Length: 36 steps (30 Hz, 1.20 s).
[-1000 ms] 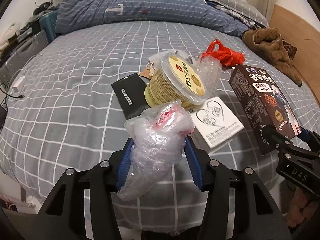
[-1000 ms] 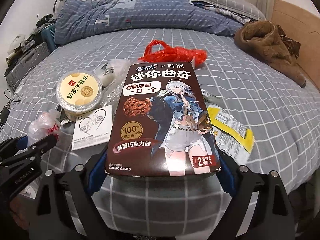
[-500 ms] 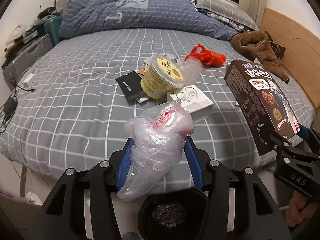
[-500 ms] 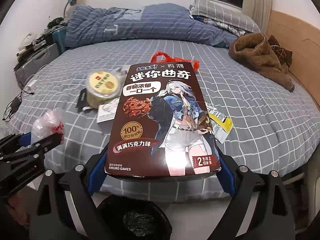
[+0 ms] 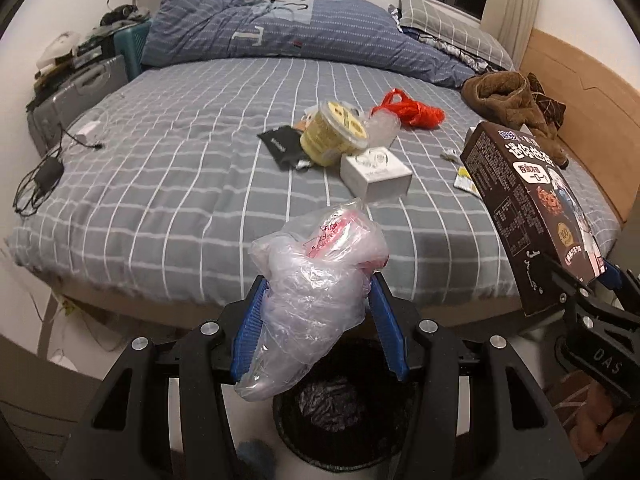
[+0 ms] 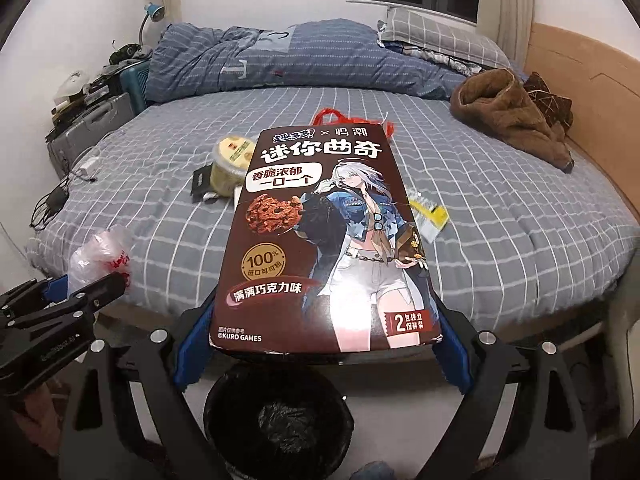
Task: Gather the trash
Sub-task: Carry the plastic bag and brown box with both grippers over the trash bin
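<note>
Below both hand-held grippers, at six o'clock in each wrist view, stands the black bin with its dark liner, on the floor just off the foot of the bed. The left hand-held gripper is clamped at a middling width on a crumpled clear plastic bag with red print; the bag bulges above the blue pads and its loose tail droops toward the bin's rim at seven o'clock. The right hand-held gripper is spread wide and pinches the near end of a brown cookie box across its width, the box jutting out flat toward twelve o'clock over the bed.

My worry with the bag is that it is light and springy: let go off-centre, it may drift, catch the rim and slide to the floor. The box is a greater risk, I judge. It is long, held only by one end, and looks about as wide as the bin's mouth, so dropped flat it could bridge the rim or tip out; it likely needs tilting end-down first. The two grippers are also near each other, and could knock together over the opening.

Further off, at eleven to one o'clock on the grey checked bed, more trash waits: a white small box, a yellow tub, a black pouch, a red bag and a yellow wrapper.
</note>
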Tool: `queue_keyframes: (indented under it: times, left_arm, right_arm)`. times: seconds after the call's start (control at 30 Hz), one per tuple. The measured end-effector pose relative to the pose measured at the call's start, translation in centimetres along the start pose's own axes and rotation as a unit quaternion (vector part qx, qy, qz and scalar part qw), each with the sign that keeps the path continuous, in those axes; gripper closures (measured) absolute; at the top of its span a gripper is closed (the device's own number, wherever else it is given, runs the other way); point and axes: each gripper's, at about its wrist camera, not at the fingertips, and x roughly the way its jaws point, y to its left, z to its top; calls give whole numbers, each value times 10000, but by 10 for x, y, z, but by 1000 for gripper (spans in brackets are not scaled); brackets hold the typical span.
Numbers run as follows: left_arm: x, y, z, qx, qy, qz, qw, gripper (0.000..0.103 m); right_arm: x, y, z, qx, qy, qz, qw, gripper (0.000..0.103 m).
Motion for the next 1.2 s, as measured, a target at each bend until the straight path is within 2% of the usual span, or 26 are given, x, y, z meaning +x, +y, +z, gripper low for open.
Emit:
queue_keyframes:
  times: [0.53,0.9,1.2]
  left_arm:
    - [-21,1,-54,-51,373,82,9993,52]
    - [-8,5,-90,-88,708,144,9973,52]
    - [37,8,-120,-107,1198,155,9926,52]
  right_arm:
    - [-34,26,-62,-214,380,156,9989,16]
    - [-16,29,-107,-153,941,269,9951,16]
    - [23,22,-143,-93,1508,143,9884,16]
